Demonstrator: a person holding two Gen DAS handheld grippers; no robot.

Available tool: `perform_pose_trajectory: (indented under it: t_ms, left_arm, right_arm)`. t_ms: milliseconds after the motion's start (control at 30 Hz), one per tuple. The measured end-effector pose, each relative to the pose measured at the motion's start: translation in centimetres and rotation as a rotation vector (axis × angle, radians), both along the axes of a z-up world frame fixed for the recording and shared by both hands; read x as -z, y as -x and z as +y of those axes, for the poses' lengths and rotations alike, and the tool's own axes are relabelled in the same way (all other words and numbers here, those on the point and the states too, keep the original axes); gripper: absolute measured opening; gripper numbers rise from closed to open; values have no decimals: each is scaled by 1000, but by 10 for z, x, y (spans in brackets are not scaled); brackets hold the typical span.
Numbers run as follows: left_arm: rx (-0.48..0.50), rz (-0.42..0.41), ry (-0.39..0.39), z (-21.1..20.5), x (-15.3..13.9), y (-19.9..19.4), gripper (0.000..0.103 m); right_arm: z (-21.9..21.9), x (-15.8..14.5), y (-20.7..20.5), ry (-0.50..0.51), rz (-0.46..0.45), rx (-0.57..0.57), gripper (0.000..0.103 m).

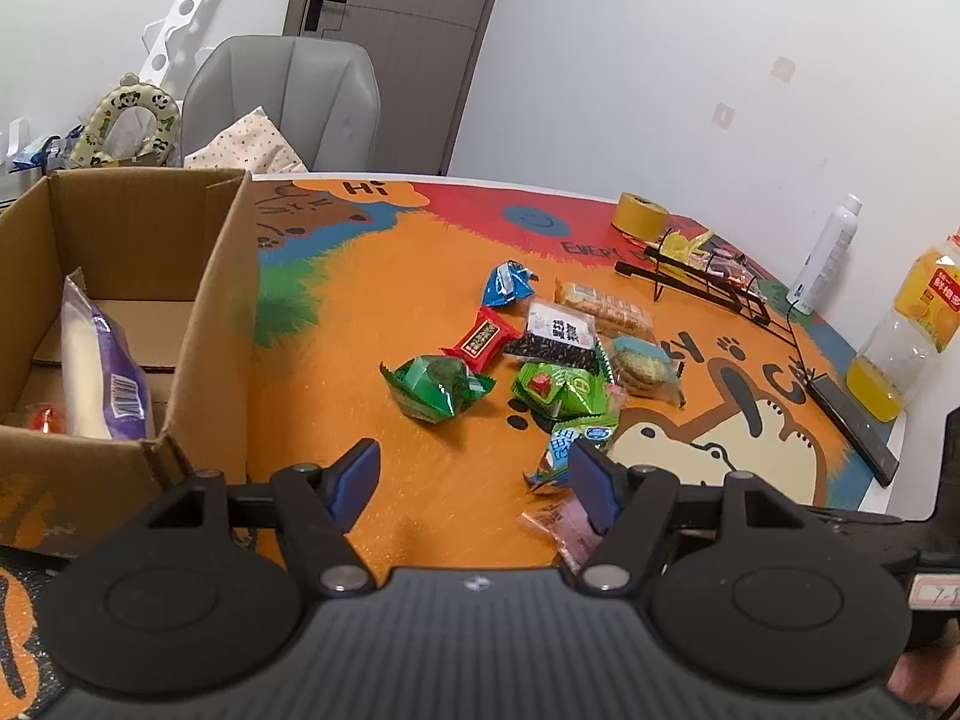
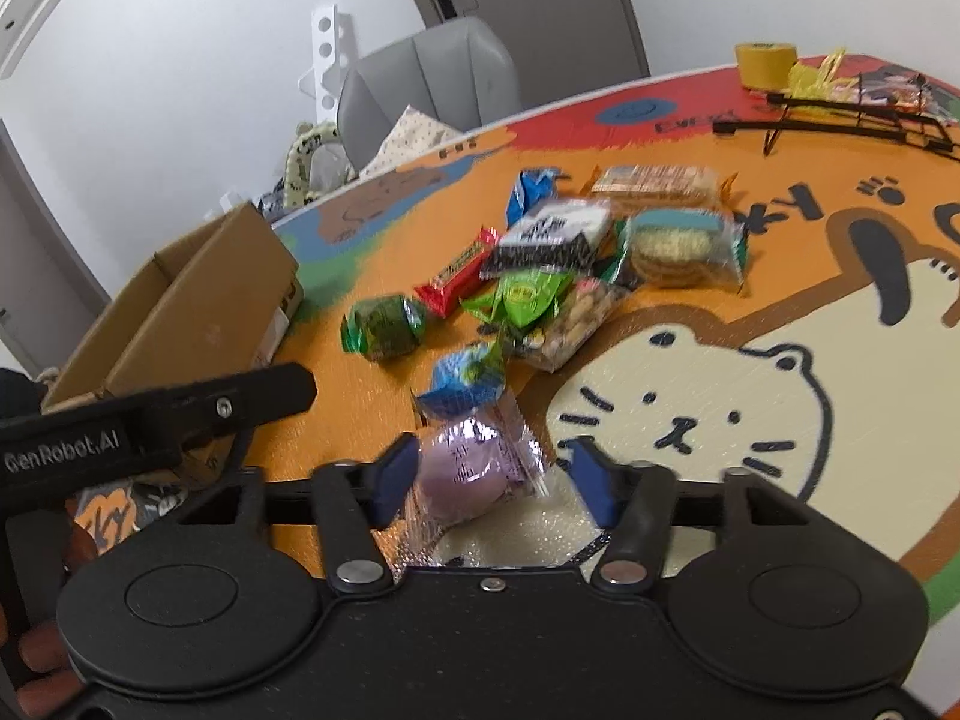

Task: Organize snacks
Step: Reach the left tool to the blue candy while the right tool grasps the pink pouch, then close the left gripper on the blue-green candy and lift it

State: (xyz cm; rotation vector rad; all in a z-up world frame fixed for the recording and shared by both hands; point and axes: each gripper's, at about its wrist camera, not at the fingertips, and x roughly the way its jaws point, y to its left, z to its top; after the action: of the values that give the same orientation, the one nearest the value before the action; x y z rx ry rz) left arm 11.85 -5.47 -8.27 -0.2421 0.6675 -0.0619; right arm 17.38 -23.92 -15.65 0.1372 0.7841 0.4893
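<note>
Purple snack packet lies between spread fingers of right hand-held gripper, near bench front edge, long axis pointing away; left pad touching, right pad apart.

Left hand-held gripper spread, empty.

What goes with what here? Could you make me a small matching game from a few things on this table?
Things:
1. tape roll
2. juice bottle
3. purple snack
4. white packet

Places:
A. in the cardboard box
B. between the right gripper fingers
C. far table edge
D. right table edge, near the spray can

Pairs: 1-C, 2-D, 3-B, 4-A
</note>
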Motion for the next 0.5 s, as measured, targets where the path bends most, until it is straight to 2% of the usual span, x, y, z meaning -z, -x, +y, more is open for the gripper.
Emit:
perform_pose_trajectory:
  t_ms: [133,200,500]
  left_arm:
    - [-2,10,-2,-2,3,-7,68]
    - [1,15,-5,-5,5,-11,68]
    - [39,32,-22,-29,14,-34,68]
  right_arm:
    - [-2,3,1,-24,0,-43,33]
    - [-5,1,1,-25,-4,-48,30]
    - [-36,-1,-8,-21,-25,36,30]
